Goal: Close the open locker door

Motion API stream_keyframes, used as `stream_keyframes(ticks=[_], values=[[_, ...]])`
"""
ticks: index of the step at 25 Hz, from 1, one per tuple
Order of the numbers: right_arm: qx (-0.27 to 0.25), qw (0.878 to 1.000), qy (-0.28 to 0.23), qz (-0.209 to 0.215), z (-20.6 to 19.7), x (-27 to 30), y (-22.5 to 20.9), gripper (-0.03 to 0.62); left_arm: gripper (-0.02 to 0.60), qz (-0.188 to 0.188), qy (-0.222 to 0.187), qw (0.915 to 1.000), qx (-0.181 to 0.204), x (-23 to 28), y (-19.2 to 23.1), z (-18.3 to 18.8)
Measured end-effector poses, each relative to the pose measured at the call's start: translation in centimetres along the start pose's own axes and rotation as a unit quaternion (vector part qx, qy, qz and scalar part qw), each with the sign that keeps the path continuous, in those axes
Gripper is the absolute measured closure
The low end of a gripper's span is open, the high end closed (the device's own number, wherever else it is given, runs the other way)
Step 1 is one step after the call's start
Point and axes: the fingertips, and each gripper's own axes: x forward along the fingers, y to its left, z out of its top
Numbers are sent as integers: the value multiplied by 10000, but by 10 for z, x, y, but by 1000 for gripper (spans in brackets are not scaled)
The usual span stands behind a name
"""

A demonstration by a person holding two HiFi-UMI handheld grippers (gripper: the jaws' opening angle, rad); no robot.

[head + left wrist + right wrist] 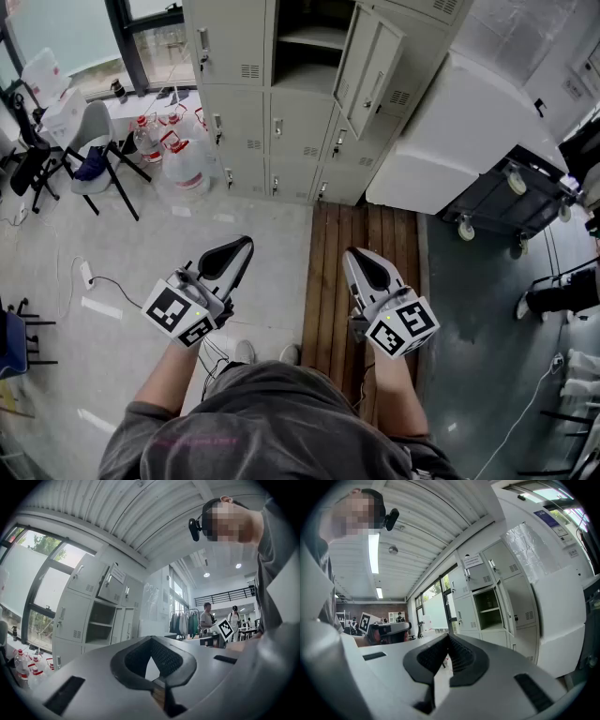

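The grey locker bank (239, 89) stood by the far wall, well apart from the person. Its open locker door (372, 67) hung outward on the right side of an upper compartment. The left gripper (242, 247) and right gripper (353, 255) pointed level, each with jaws pressed together on nothing.

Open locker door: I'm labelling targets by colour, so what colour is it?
The open locker door is plain pale grey; clearest in the head view.
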Motion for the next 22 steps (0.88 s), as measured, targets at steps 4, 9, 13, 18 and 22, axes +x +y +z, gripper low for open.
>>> stream_keyframes(ticks=[4,9,13,18,22], values=[[-52,9999,-48,72,4,-9,-5,574,566,2,-15,10000,43,9,-13,-1],[-28,9997,-110,220,9,-20,-14,573,566,62,-29,10000,69,21,-29,-4],[81,9996,-93,265,5,-28,-27,574,566,76,-19,9999,91,30,-40,-7],[187,9994,-89,265,2,-34,-40,574,566,120,14,9999,95,37,-46,-10],[258,9991,-81,316,0,-33,-47,574,566,149,3,9998,95,43,-45,-11]])
